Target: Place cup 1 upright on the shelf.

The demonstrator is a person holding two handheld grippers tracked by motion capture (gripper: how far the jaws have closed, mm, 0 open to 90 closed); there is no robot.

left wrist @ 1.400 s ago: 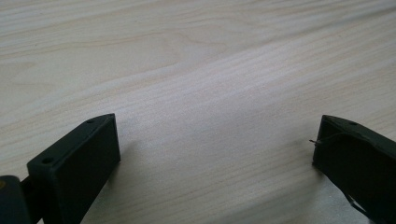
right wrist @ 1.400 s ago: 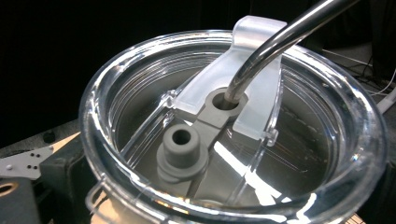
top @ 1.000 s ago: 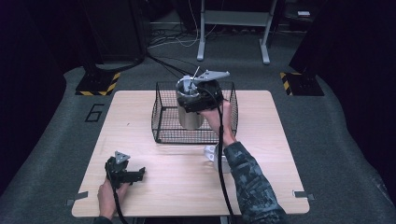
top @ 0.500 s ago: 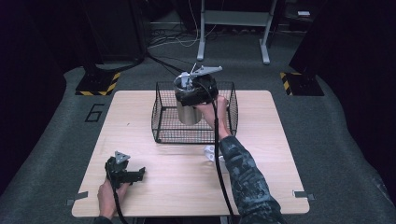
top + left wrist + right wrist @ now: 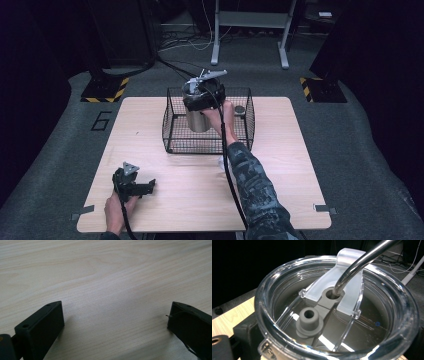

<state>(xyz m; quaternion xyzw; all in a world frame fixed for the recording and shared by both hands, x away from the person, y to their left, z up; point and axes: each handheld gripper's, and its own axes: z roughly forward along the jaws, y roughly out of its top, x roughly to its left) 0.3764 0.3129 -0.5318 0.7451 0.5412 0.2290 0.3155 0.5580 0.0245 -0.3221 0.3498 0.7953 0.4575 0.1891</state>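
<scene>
Right gripper grips a steel tumbler at its top, jaws pinching the rim on both sides, held upright over the wire basket at the far middle of the table. Whether the tumbler's base touches the basket floor cannot be told. The right gripper view shows the tumbler's clear lid with a grey slider plug and a metal straw going into the lid hole. Liquid inside: cannot tell. A small round grey thing lies in the basket's far right corner. A small white scrap sits on the table just in front of the basket. Left gripper rests on the table near the front left, jaws spread wide with bare wood between them, well apart from the basket.
</scene>
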